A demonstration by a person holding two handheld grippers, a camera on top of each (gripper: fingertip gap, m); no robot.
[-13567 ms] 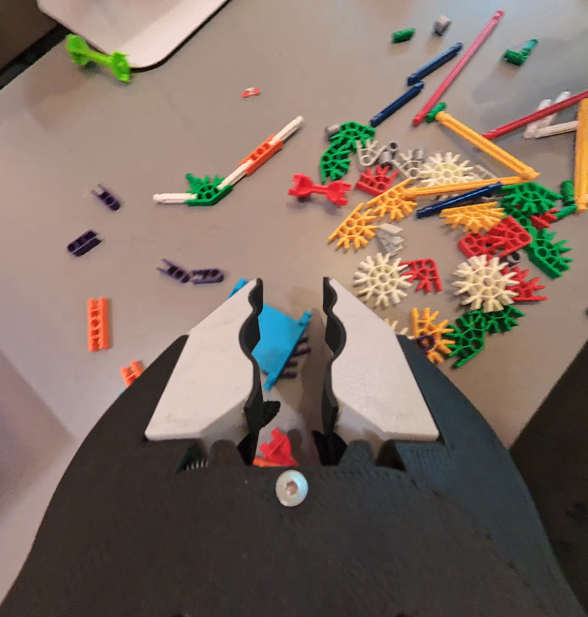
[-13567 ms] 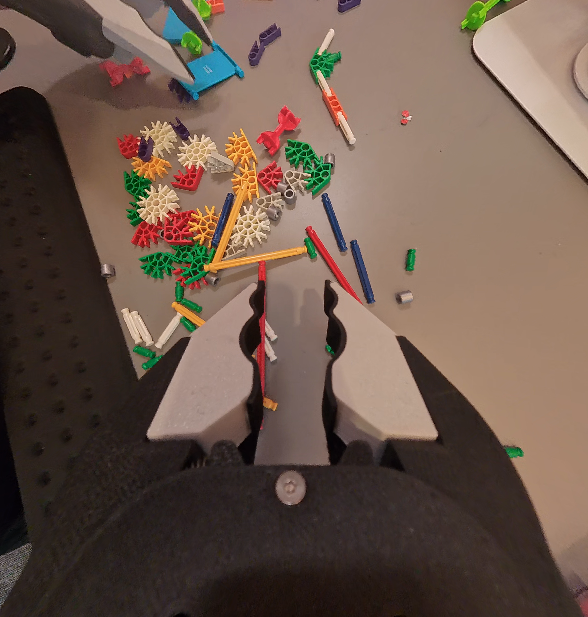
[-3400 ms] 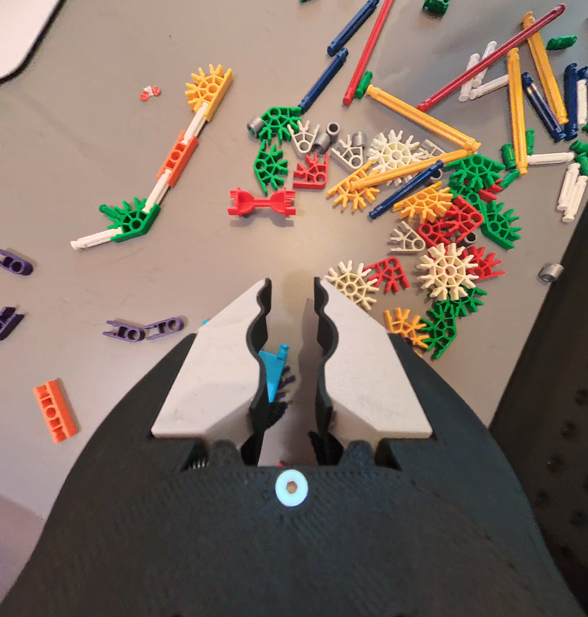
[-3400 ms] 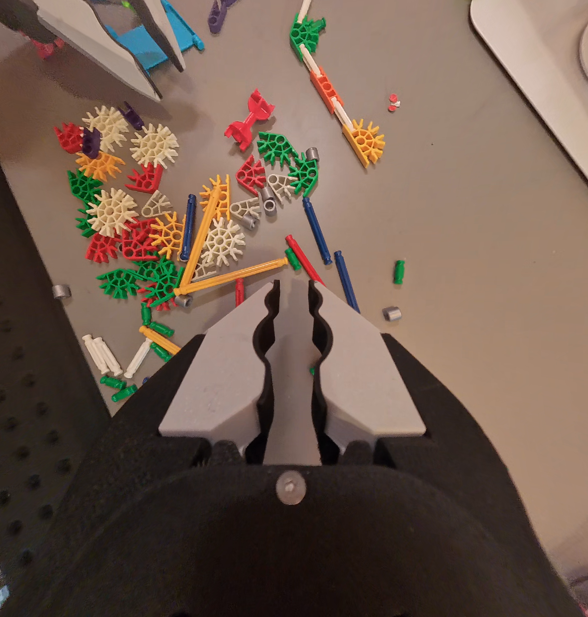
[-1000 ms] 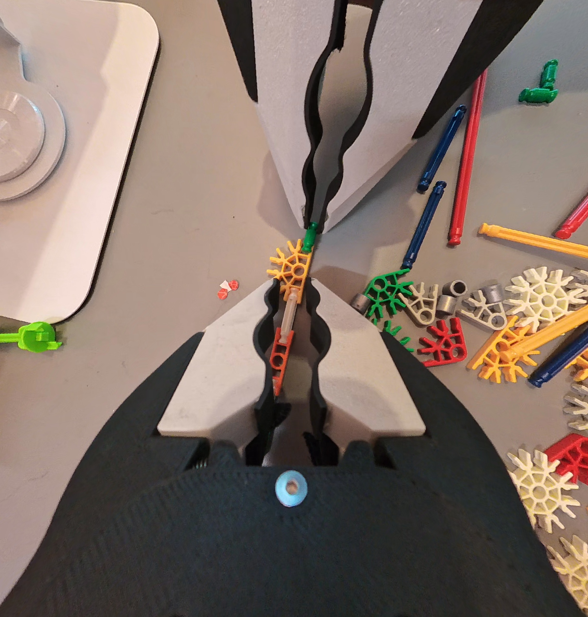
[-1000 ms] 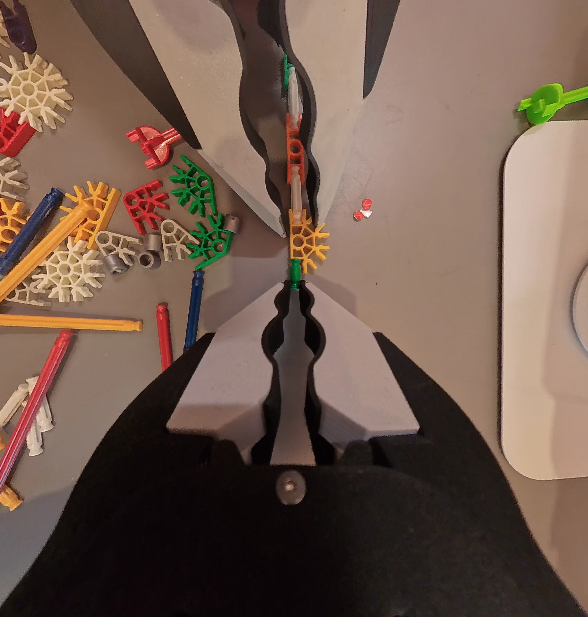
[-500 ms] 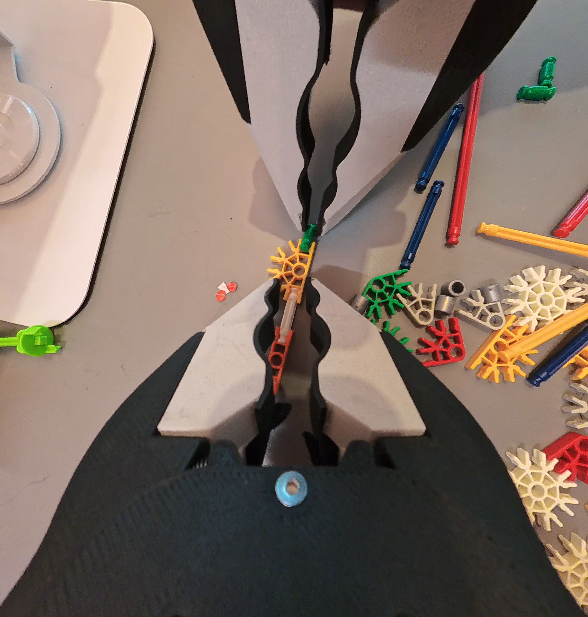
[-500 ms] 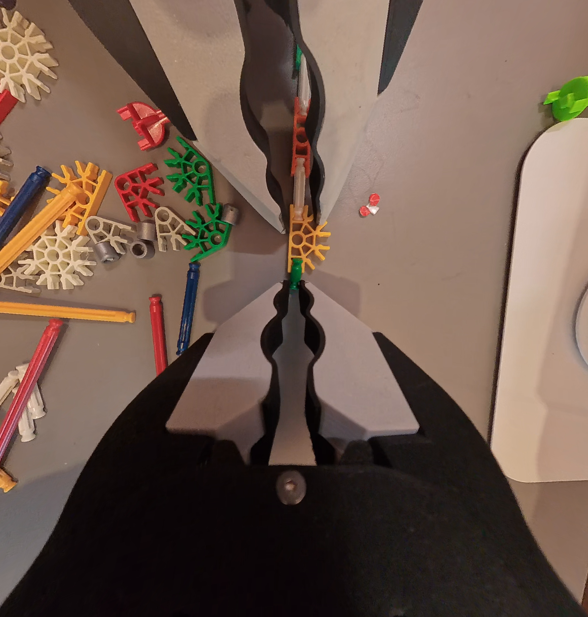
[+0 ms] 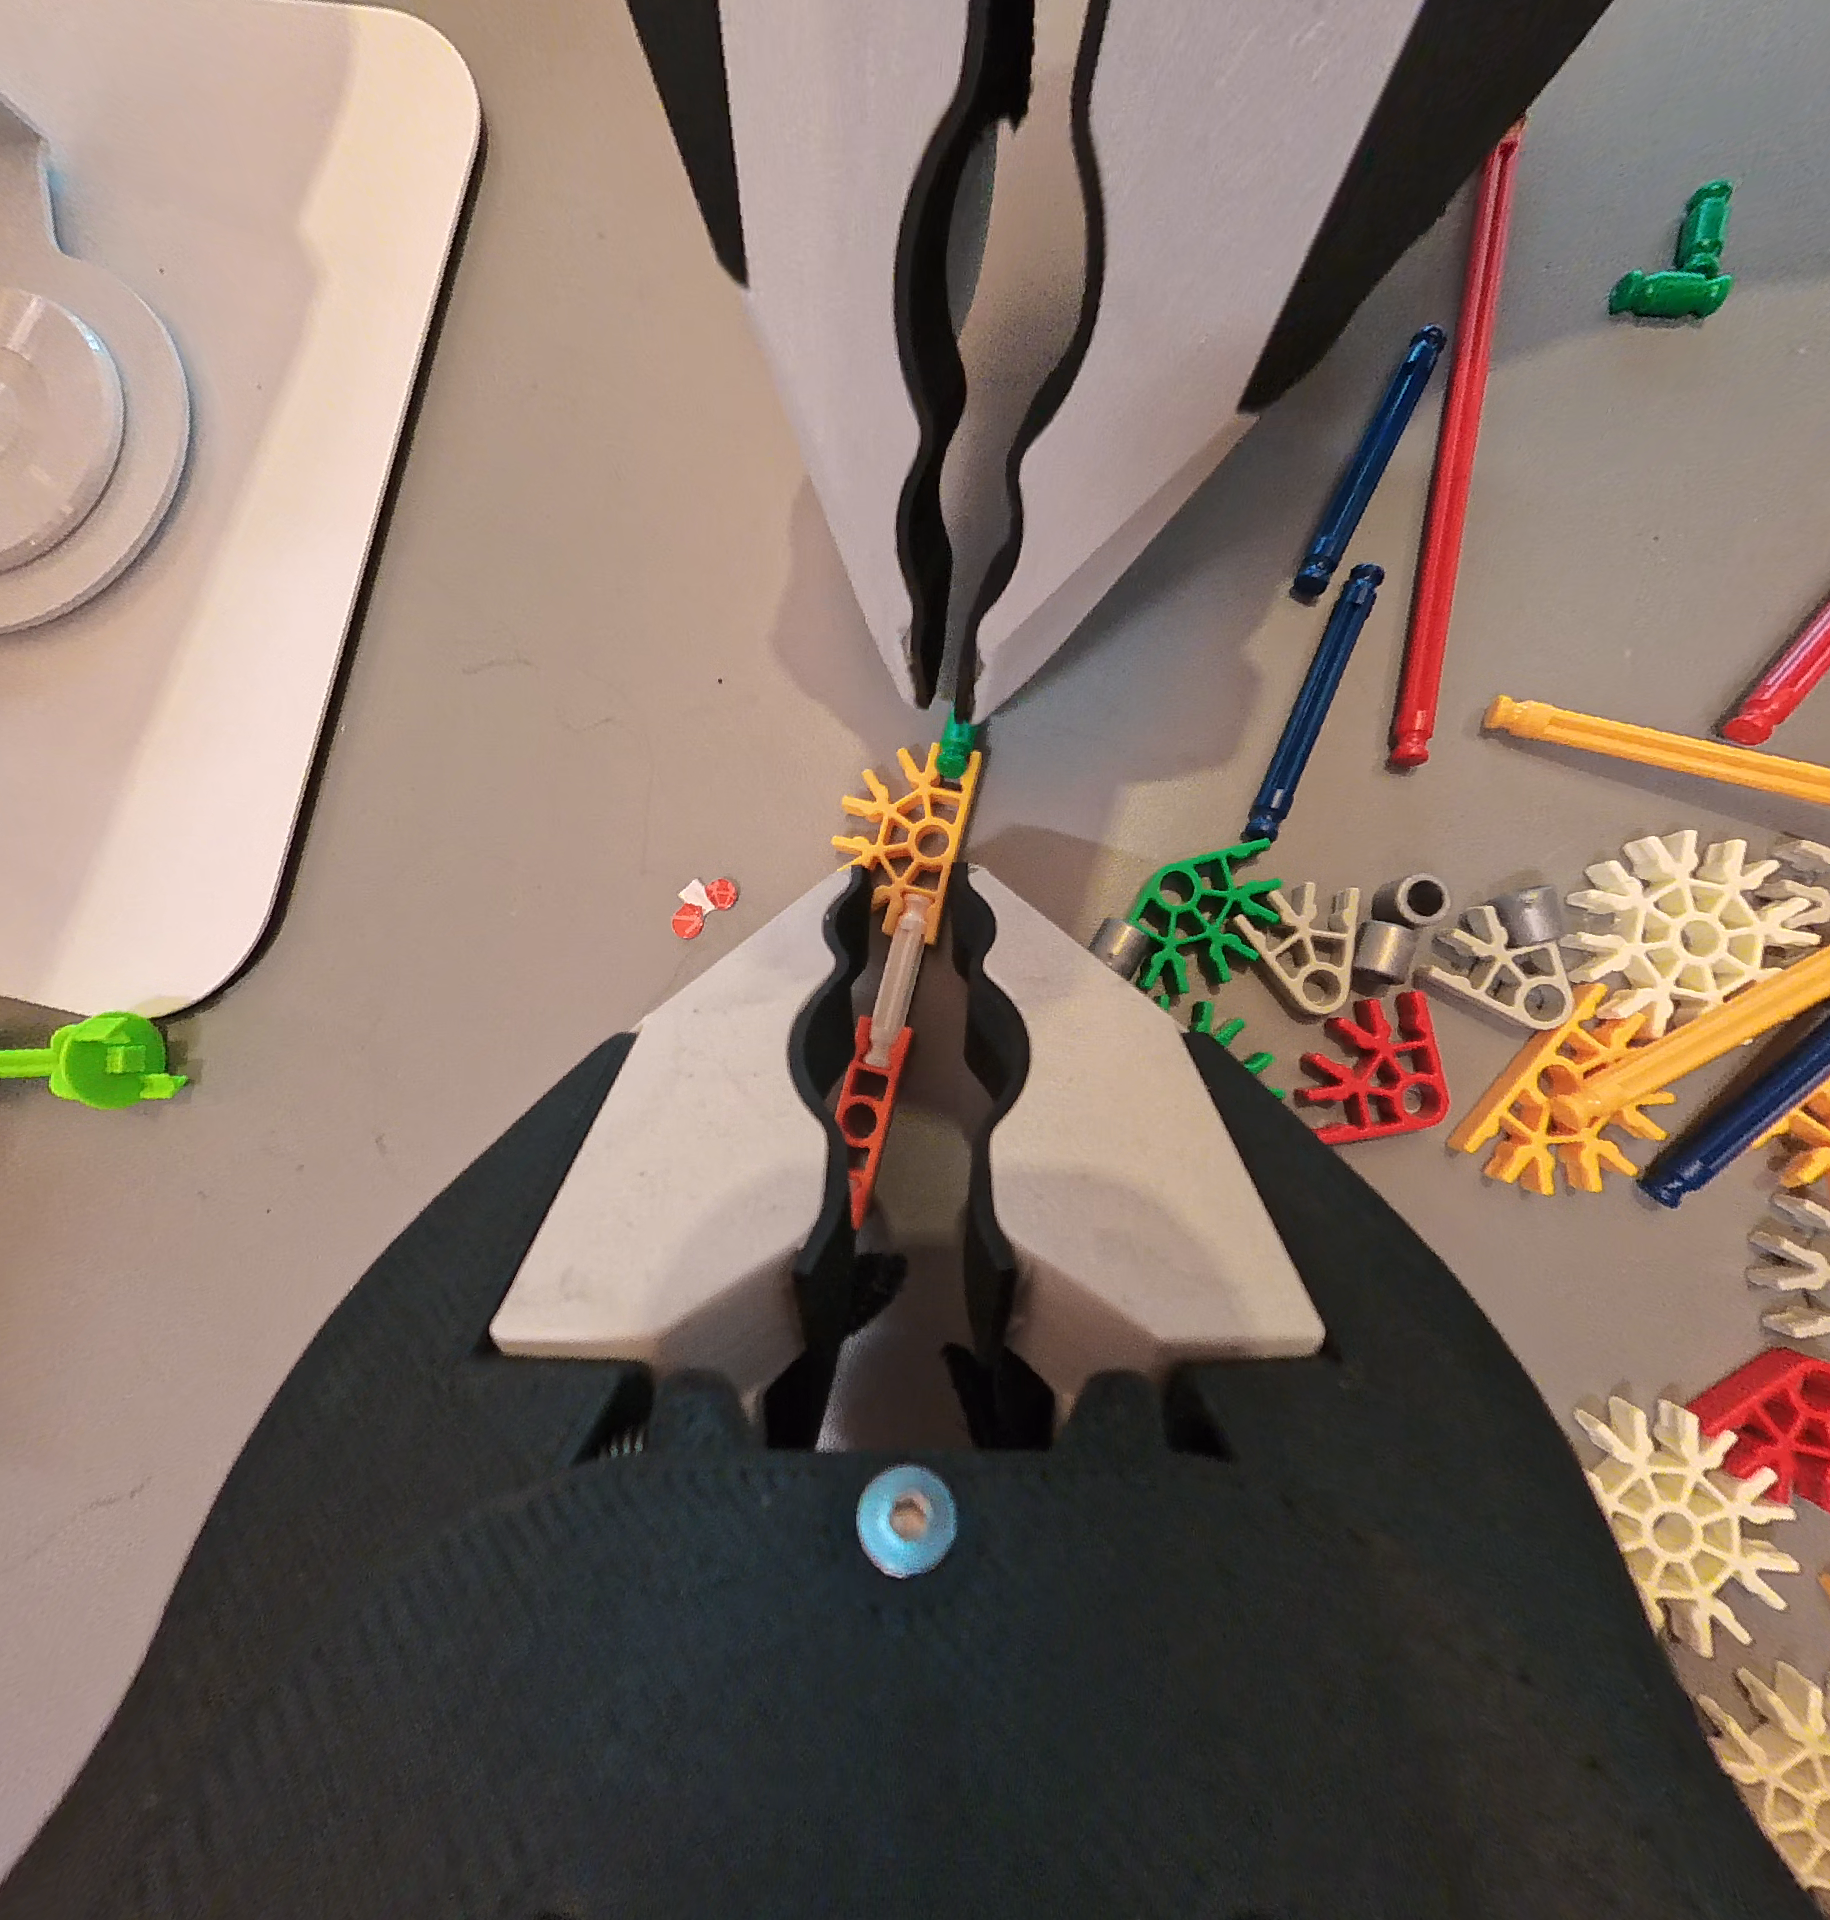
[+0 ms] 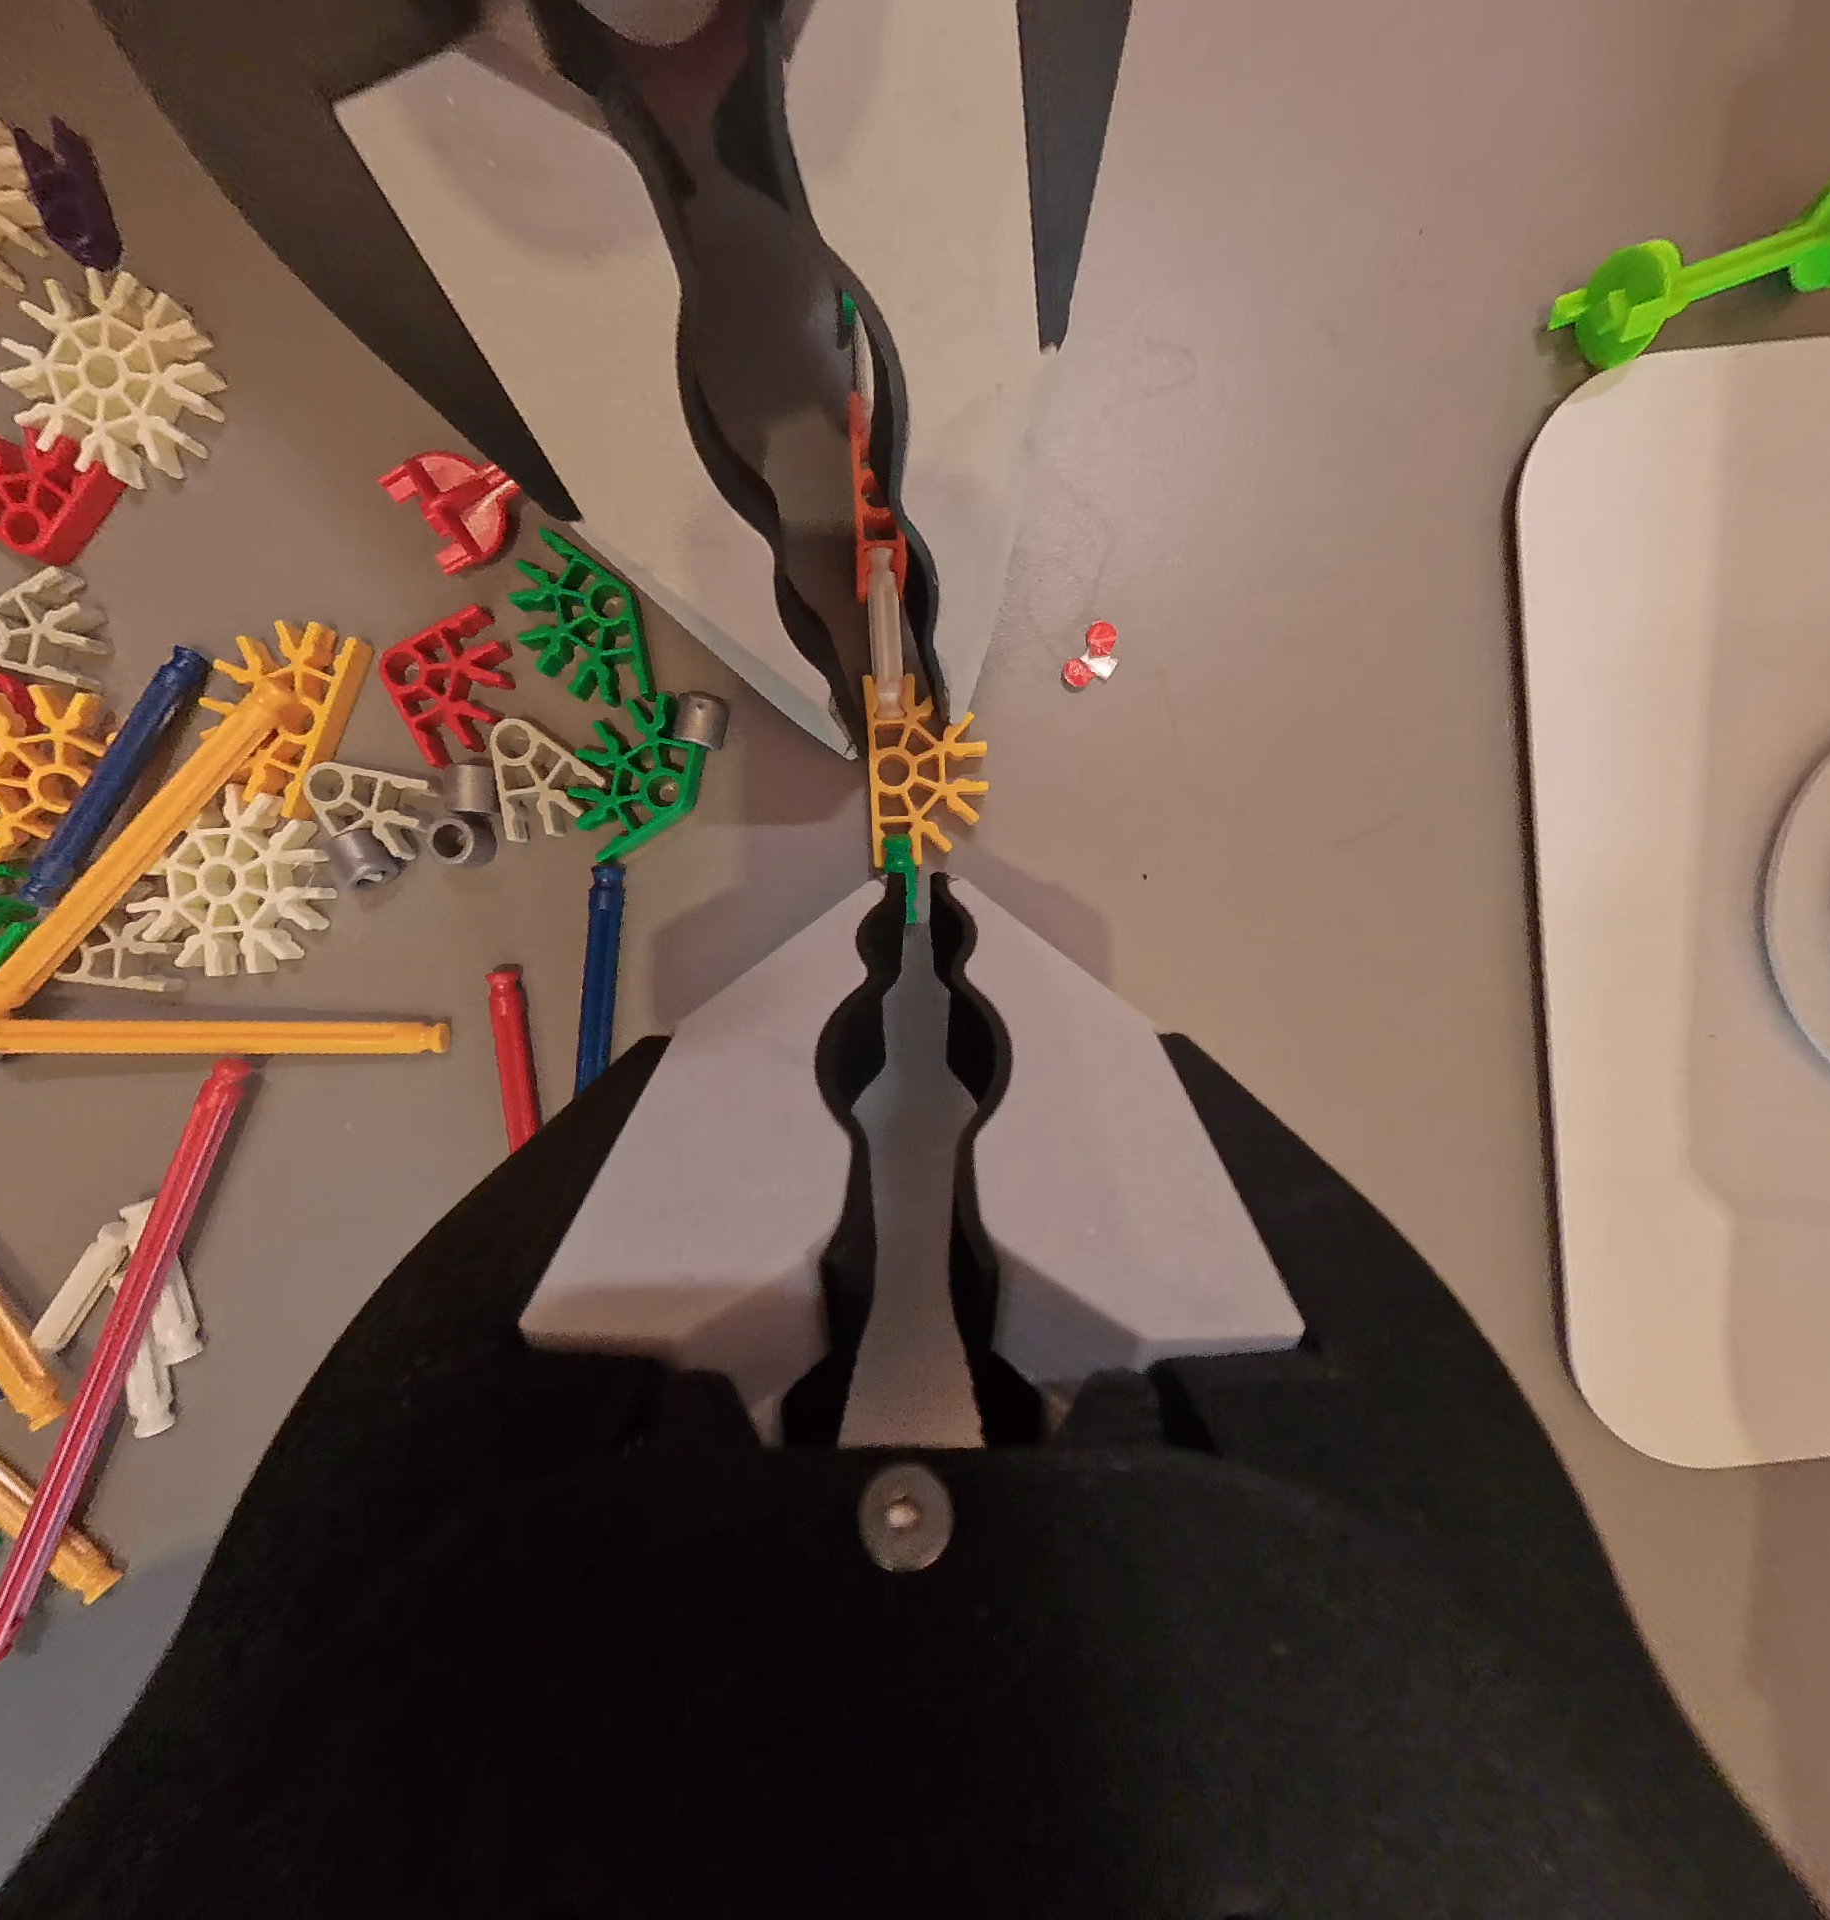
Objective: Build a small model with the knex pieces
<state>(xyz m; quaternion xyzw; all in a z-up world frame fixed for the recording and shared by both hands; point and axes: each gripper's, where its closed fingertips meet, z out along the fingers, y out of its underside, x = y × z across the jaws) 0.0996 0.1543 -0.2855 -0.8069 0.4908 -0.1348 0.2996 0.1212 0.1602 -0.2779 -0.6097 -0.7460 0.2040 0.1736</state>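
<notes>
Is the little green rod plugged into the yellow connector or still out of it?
In, it seems: the green rod's end sits in an edge slot of the yellow connector, its other end pinched by the right gripper.

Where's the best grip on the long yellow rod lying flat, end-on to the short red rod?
Grip the yellow rod on its bare right half, coming straight down with the jaws across its thin width. It lies flat on the table. Its left end runs into the pile, and only the red rod sits near the free end.
</notes>
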